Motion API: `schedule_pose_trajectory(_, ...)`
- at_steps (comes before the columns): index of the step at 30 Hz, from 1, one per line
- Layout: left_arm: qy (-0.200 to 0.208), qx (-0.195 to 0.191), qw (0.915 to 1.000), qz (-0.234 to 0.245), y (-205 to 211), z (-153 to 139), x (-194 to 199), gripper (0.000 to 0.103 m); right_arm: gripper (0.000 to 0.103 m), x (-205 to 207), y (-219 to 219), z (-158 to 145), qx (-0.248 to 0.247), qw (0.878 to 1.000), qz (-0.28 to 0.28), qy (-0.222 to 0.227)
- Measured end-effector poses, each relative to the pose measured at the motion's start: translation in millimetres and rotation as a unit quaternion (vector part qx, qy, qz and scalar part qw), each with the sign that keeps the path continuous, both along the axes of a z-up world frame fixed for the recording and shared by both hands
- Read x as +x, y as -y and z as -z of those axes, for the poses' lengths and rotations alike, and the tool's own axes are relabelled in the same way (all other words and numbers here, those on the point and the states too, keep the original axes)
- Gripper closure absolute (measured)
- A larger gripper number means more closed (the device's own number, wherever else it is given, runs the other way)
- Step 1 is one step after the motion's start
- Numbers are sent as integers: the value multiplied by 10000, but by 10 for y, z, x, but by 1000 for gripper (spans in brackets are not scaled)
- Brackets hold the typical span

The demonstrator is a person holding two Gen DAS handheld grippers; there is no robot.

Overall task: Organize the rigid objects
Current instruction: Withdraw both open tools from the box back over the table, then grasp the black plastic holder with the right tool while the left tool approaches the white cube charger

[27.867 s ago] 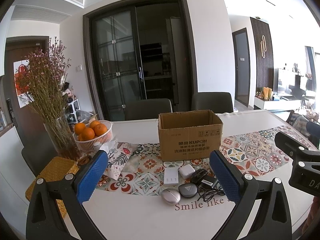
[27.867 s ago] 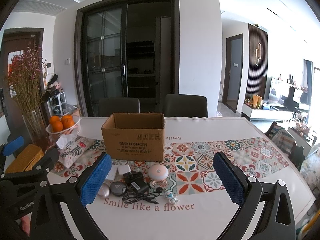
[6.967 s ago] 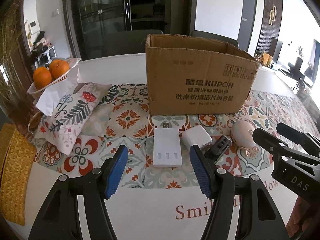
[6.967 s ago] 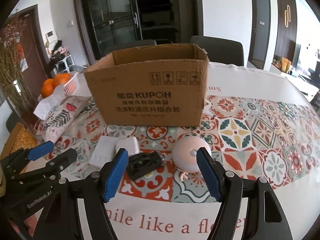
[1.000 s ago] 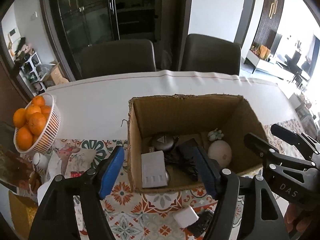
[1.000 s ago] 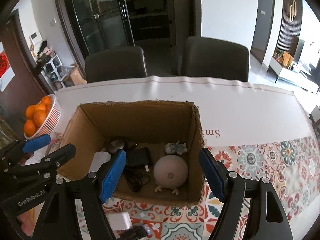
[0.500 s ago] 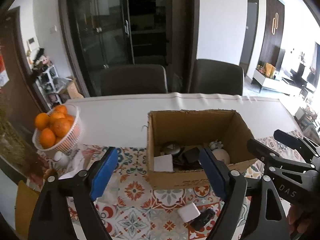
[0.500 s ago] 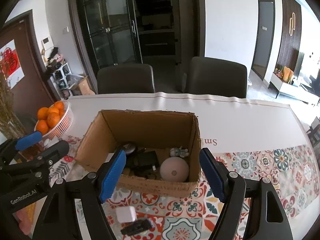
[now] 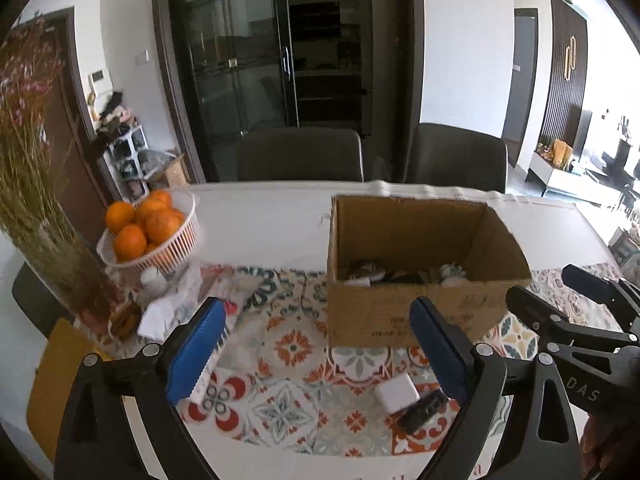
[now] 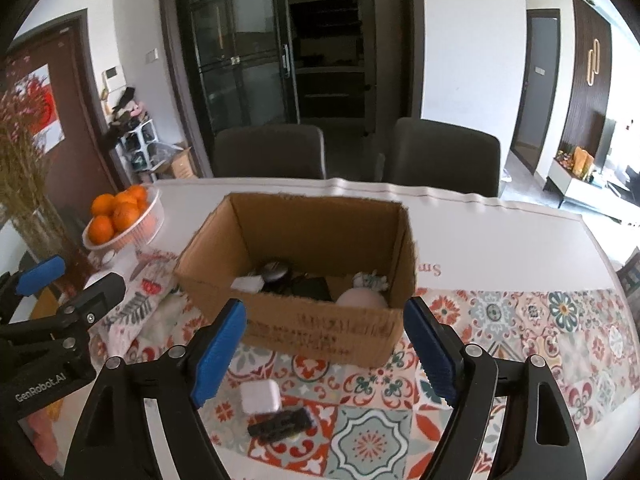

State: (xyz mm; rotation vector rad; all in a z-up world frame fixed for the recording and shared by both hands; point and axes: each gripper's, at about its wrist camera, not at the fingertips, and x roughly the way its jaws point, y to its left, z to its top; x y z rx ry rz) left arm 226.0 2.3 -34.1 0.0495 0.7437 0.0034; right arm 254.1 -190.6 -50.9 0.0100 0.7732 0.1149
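An open cardboard box (image 9: 400, 320) (image 10: 320, 328) stands on the patterned table runner. Inside it lie a round pinkish device (image 10: 360, 299), a white flat item (image 10: 247, 283), a dark oval case (image 10: 274, 271) and black items with cables. On the runner in front of the box lie a white charger cube (image 9: 397, 393) (image 10: 259, 396) and a black rectangular item (image 9: 422, 410) (image 10: 280, 421). My left gripper (image 9: 318, 350) is open and empty, above the runner before the box. My right gripper (image 10: 326, 350) is open and empty, just above the charger and black item.
A white basket of oranges (image 9: 150, 236) (image 10: 120, 216) stands at the left. A vase of dried flowers (image 9: 48, 240) stands further left, beside a yellow woven mat (image 9: 60, 380). A floral tissue pouch (image 10: 132, 312) lies left of the box. Two dark chairs (image 9: 300, 152) stand behind the table.
Both grippers have drawn back and lowered from over the box, so the view is now from in front of it. The charger and black item still lie on the runner.
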Motion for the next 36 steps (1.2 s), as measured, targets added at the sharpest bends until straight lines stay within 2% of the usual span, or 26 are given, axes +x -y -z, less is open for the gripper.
schedule_pose_trajectory(17,-690,-140,9964,-482,-64,617,-361,8,22,-222,-102,546,-49,9967,-621,-524)
schedule_pose_trajectory(30,-1133,28,9915,-646,-59,1064,-496,8,22,-290,-179,997,-196,9891,-998,-1067)
schedule_pose_trajectory(36,-1389,84,9880,-668,-67,1255,-514,8,22,-261,-239,1225,-310,9819,-1251,-1390)
